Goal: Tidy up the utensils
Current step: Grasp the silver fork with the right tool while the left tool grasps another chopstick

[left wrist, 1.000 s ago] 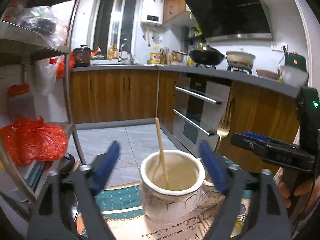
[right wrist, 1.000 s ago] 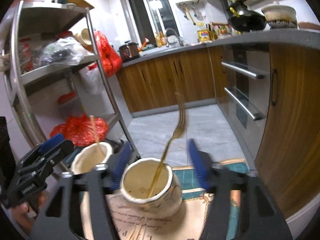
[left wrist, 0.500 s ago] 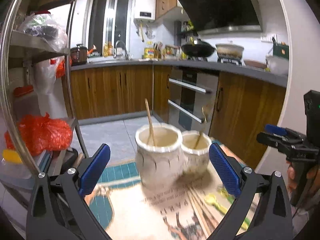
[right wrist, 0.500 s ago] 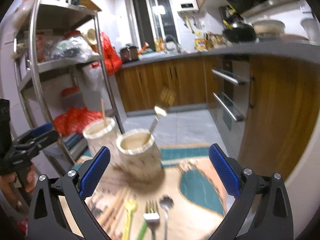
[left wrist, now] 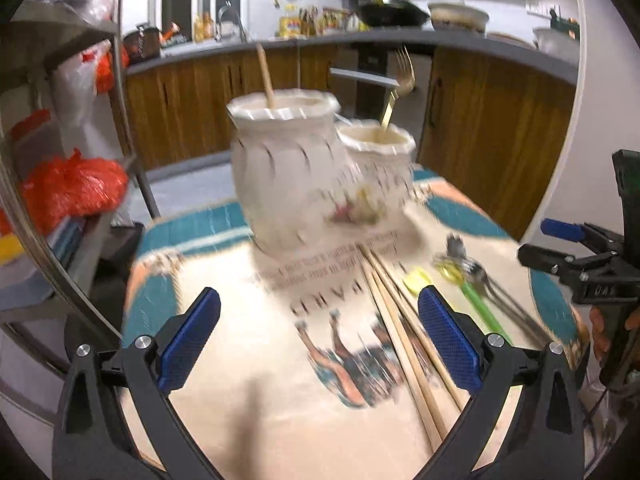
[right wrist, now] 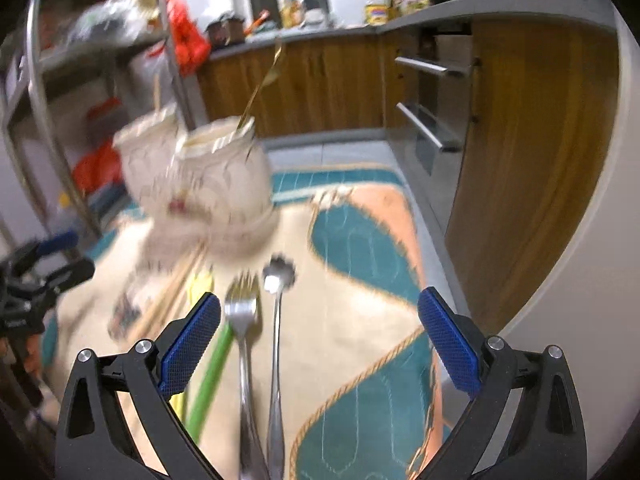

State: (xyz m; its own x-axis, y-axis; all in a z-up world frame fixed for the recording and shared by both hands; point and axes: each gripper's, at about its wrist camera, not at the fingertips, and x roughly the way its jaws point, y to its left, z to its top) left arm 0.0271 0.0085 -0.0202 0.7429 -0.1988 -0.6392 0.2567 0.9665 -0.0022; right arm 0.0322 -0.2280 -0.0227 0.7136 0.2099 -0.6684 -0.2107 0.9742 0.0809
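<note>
Two white ceramic jars stand on a printed mat. The larger jar (left wrist: 286, 176) holds a wooden chopstick (left wrist: 265, 74); the smaller jar (left wrist: 378, 160) holds a gold fork (left wrist: 398, 86). Loose chopsticks (left wrist: 404, 336), a green-handled utensil (left wrist: 478, 302) and a spoon lie on the mat. In the right wrist view a silver fork (right wrist: 242, 320) and a silver spoon (right wrist: 277, 320) lie just ahead of my open, empty right gripper (right wrist: 318, 340). My left gripper (left wrist: 318, 340) is open and empty above the mat, with the chopsticks near its right finger. The right gripper also shows at the left wrist view's right edge (left wrist: 576, 256).
The mat (right wrist: 360, 280) covers a small table whose edge drops to a tiled floor. A metal shelf rack (left wrist: 120, 128) with red bags stands to the left. Wooden cabinets and an oven (right wrist: 424, 120) line the back and right.
Both grippers have pulled back and up from the jars and tilted down. The loose utensils on the mat have come into view. Both stay open.
</note>
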